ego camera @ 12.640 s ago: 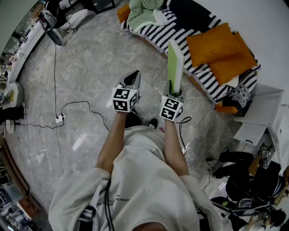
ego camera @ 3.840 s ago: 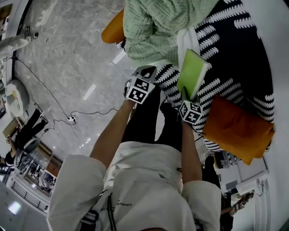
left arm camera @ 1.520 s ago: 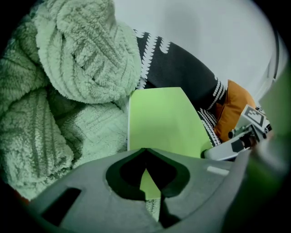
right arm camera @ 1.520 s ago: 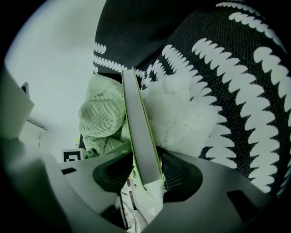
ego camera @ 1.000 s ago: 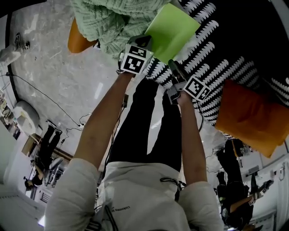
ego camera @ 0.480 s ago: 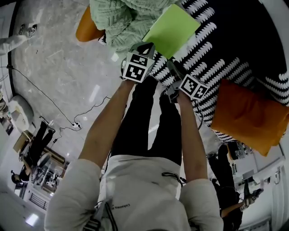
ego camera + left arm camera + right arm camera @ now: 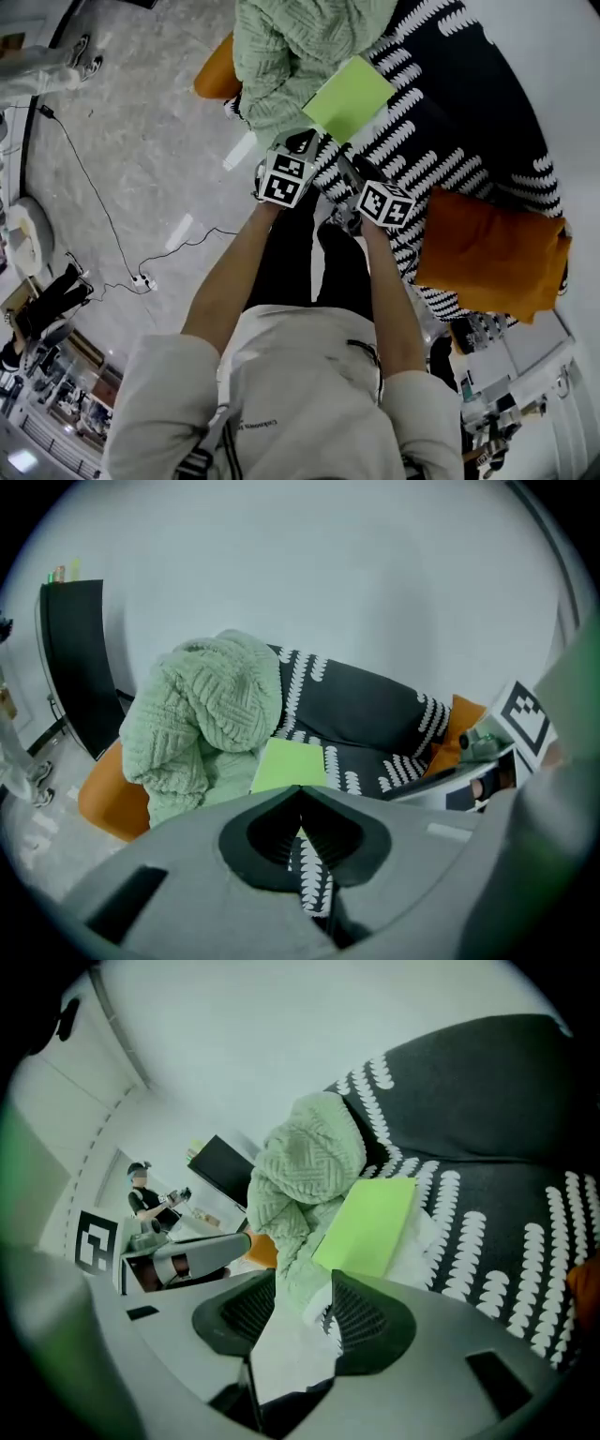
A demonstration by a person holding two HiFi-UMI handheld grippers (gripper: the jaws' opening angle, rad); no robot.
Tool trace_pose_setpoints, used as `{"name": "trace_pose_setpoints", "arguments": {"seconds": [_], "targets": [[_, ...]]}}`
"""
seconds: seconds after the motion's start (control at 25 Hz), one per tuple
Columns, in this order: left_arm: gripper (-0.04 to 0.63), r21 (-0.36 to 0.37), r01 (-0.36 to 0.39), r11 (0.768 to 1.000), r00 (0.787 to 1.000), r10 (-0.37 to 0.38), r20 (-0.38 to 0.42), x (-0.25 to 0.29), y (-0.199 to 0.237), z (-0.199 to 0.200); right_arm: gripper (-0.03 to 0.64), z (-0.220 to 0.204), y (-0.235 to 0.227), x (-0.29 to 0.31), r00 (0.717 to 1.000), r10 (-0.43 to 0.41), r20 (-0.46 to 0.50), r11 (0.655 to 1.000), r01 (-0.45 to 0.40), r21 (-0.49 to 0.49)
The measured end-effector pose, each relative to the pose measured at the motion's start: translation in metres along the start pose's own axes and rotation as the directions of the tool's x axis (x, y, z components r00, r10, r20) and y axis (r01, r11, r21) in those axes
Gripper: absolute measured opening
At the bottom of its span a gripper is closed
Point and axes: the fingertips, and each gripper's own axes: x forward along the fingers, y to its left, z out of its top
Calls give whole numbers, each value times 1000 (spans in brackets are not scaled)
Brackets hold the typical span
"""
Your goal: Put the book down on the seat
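Observation:
The book (image 7: 349, 97), thin with a light green cover, lies flat on the black-and-white patterned sofa seat (image 7: 441, 103), beside a green knit blanket (image 7: 300, 47). My left gripper (image 7: 302, 142) hovers near the seat's front edge, just short of the book, its jaws shut with nothing in them. To its right, my right gripper (image 7: 345, 169) is open and empty, also short of the book. The book (image 7: 291, 764) shows just beyond the closed tips of the left gripper (image 7: 300, 797). Ahead of the open right gripper (image 7: 305, 1290) the book (image 7: 370, 1224) rests partly on white cloth.
An orange cushion (image 7: 487, 253) sits on the sofa to the right, another orange one (image 7: 217, 70) at its left end under the blanket. A cable and power strip (image 7: 141, 279) lie on the marble floor at left. A person stands in the far background (image 7: 145, 1194).
The book, held upright in the right gripper several seconds ago, now lies flat on the seat. Over the last second both grippers have drawn back a little from it.

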Motion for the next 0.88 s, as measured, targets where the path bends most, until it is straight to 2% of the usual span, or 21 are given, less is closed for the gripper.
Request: {"name": "trace_pose_setpoints", "arguments": {"seconds": [0.16, 0.32, 0.48, 0.76, 0.88], "targets": [[9, -25, -18, 1000, 999, 18, 32, -30, -24, 8, 184, 0, 18, -28, 1000, 2, 5, 997, -1, -72], [8, -61, -23, 998, 996, 28, 84, -67, -55, 20, 184, 8, 41, -65, 997, 4, 75, 995, 4, -102], [9, -70, -41, 997, 991, 50, 125, -99, -81, 28, 184, 9, 61, -94, 994, -6, 109, 983, 25, -181], [8, -100, -57, 993, 981, 74, 177, -150, -110, 44, 173, 16, 98, -137, 992, 16, 122, 943, 26, -333], [9, -97, -75, 992, 976, 93, 197, -167, -124, 49, 173, 17, 117, -152, 993, 39, 114, 900, 15, -435]]}}
